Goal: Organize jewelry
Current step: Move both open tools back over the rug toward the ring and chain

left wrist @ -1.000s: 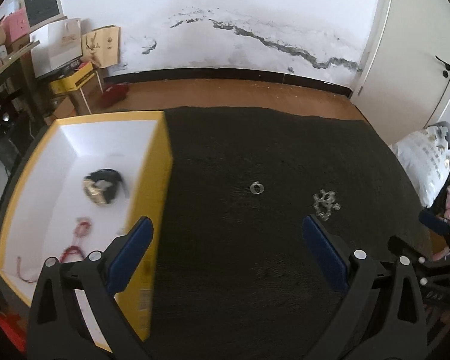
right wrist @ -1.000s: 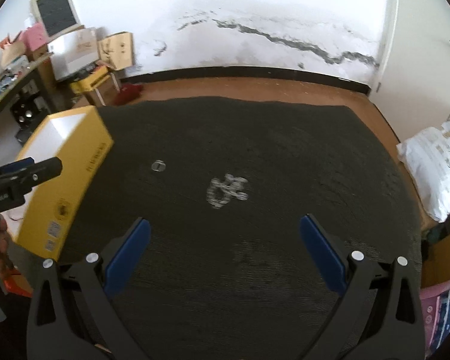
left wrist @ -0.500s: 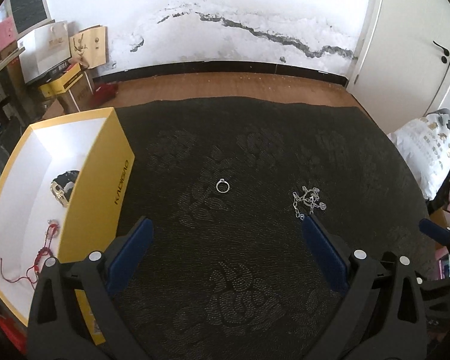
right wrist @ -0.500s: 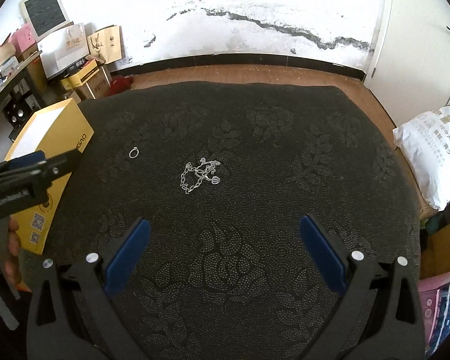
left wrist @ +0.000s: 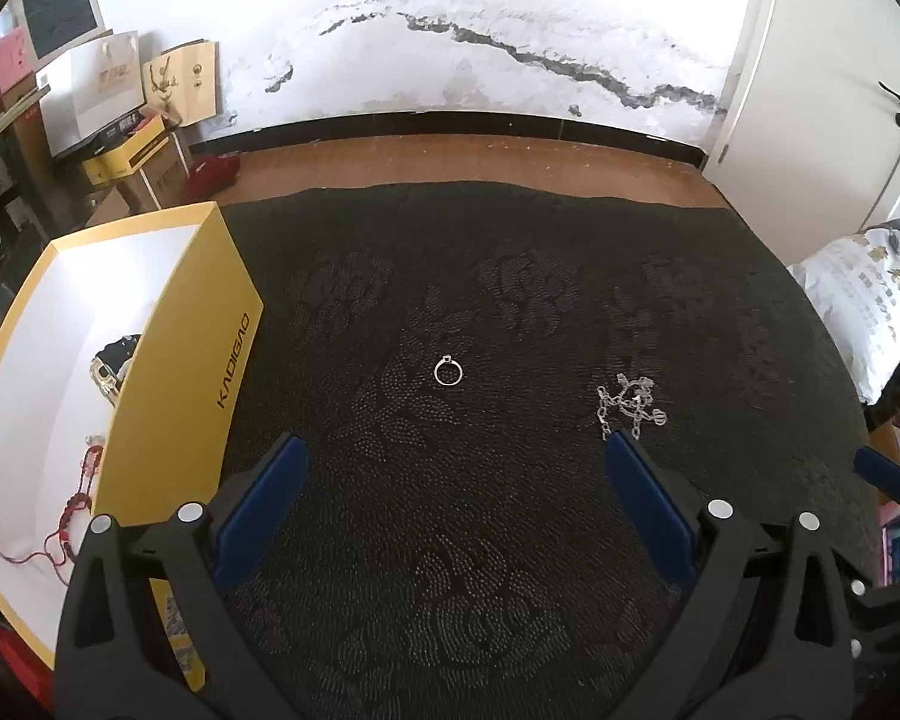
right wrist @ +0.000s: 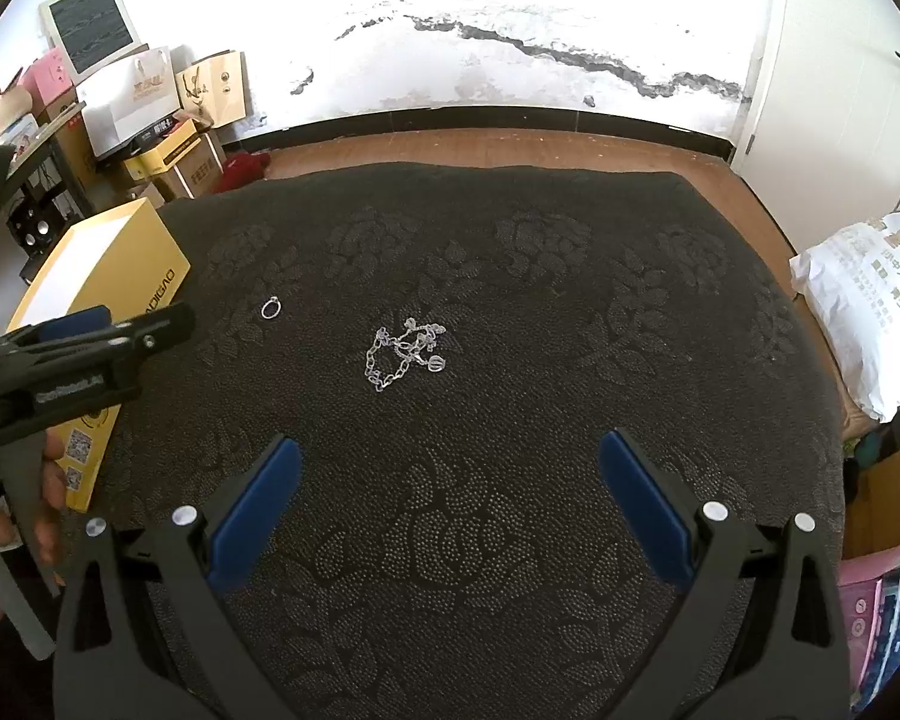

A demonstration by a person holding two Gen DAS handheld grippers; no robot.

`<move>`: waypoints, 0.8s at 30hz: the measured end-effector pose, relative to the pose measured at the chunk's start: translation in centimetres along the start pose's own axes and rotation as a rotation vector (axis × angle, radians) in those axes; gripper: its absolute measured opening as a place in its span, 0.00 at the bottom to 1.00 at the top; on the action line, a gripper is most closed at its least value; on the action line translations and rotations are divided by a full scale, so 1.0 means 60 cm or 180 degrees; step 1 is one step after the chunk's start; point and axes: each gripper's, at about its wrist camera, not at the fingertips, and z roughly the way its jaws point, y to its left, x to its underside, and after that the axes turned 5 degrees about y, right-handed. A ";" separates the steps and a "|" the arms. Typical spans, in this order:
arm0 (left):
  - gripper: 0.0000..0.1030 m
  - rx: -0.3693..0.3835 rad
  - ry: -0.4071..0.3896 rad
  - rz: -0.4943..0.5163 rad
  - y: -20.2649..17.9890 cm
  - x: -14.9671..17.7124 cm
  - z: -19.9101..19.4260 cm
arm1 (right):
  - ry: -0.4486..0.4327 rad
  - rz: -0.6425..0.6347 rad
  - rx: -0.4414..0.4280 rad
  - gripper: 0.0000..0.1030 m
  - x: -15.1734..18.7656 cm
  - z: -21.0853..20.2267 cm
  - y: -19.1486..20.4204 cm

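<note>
We hold both claws level above the dark patterned surface (left wrist: 510,540), pointing toward the far wall. Our left claw (left wrist: 450,480) has its blue fingers (left wrist: 258,510) spread wide with nothing between them; the ring (left wrist: 448,371) lies flat ahead of it, well apart from the tips. Our right claw (right wrist: 447,480) is likewise spread wide and empty, with the tangled silver chain (right wrist: 405,354) ahead of it on the cloth. The yellow box (left wrist: 168,372) sits open at the left edge, holding a watch (left wrist: 111,366) and a red cord bracelet (left wrist: 72,510).
</note>
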 end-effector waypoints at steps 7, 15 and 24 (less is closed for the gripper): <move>0.94 -0.0018 0.0041 0.0069 -0.008 -0.011 0.039 | 0.0040 0.0017 0.0018 0.94 -0.012 0.020 0.000; 0.94 -0.0060 0.0032 0.0041 0.008 -0.027 0.121 | 0.0093 0.0038 0.0019 0.94 -0.021 0.042 0.000; 0.94 0.0011 0.0094 0.0240 -0.021 -0.012 0.194 | 0.0131 0.0058 -0.0063 0.94 -0.034 0.060 -0.001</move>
